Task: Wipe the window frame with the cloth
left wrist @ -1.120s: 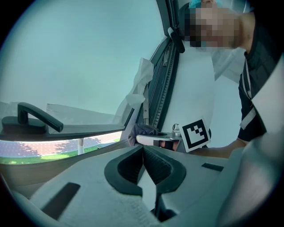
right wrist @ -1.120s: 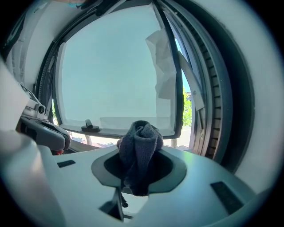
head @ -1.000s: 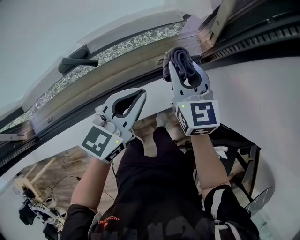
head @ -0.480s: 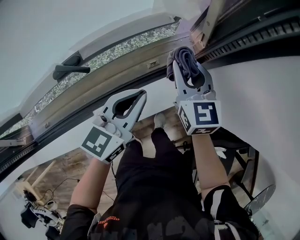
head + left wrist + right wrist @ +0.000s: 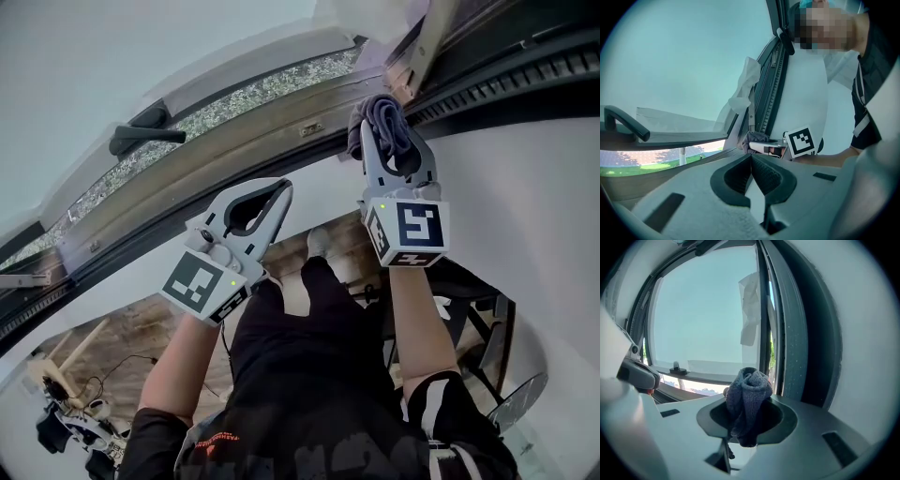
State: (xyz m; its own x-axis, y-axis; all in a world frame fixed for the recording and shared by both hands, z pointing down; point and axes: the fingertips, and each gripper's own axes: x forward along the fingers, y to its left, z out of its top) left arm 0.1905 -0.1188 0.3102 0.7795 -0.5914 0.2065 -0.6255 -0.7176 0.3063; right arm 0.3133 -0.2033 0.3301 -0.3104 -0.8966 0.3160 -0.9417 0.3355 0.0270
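Seen from above, a person stands facing a window, a gripper in each hand raised toward its lower edge. At far left, a dark handle [image 5: 141, 139] sticks out from the sash, with pale glass [image 5: 122, 56] above it. The window frame [image 5: 234, 141] runs as a tan and dark band sloping up from lower left to upper right.

The left gripper [image 5: 281, 190] hangs below the frame, over the white wall [image 5: 525, 187] and apart from the frame. Its jaws are clenched tip to tip with nothing between them.

Further right, the right gripper [image 5: 394, 141] is lifted higher. Its jaws are clamped on a bunched grey cloth [image 5: 380, 114], which pokes out past the tips. The cloth sits at the frame's lower rail, close to the right-hand corner where an upright meets it. It seems to press on the rail, though contact cannot be confirmed.

The wiping step looks to be in hand, near the right end of the rail. The next move probably calls for keeping the cloth pressed down while dragging it along the rail or up the upright, without loosening the grip.
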